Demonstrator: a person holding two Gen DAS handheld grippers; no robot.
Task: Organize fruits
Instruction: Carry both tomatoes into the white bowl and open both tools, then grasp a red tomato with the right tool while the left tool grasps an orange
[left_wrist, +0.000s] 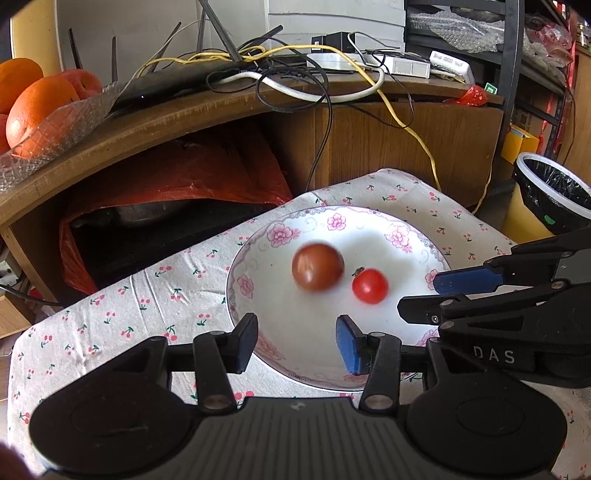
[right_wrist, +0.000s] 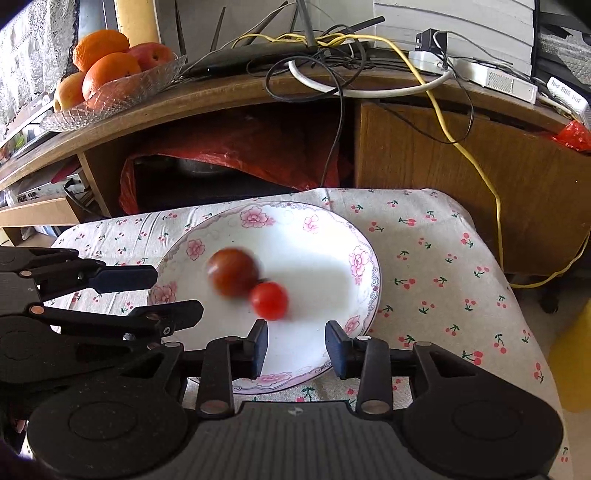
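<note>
Two fruits lie in a flowered plate (left_wrist: 406, 325) on a cherry-print cloth (left_wrist: 110, 317): a blurred brown one (left_wrist: 317, 267) at left, touching or just beside a small red one (left_wrist: 370, 285). The left gripper (left_wrist: 295, 343) and right gripper (right_wrist: 295, 345) hang spread and empty over the plate's near rim.

A white flowered plate (right_wrist: 314, 236) sits on a cherry-print cloth (right_wrist: 436, 266), holding a blurred brownish tomato (right_wrist: 232, 272) that touches a smaller red tomato (right_wrist: 269, 300). The right gripper (right_wrist: 296, 345) hangs over the plate's near rim with its jaws apart and nothing between them. The left gripper (right_wrist: 166, 293) reaches in from the left, also spread and empty, and a glass bowl (right_wrist: 122, 98) of oranges (right_wrist: 110, 72) stands on the wooden shelf (right_wrist: 229, 99) behind.
</note>
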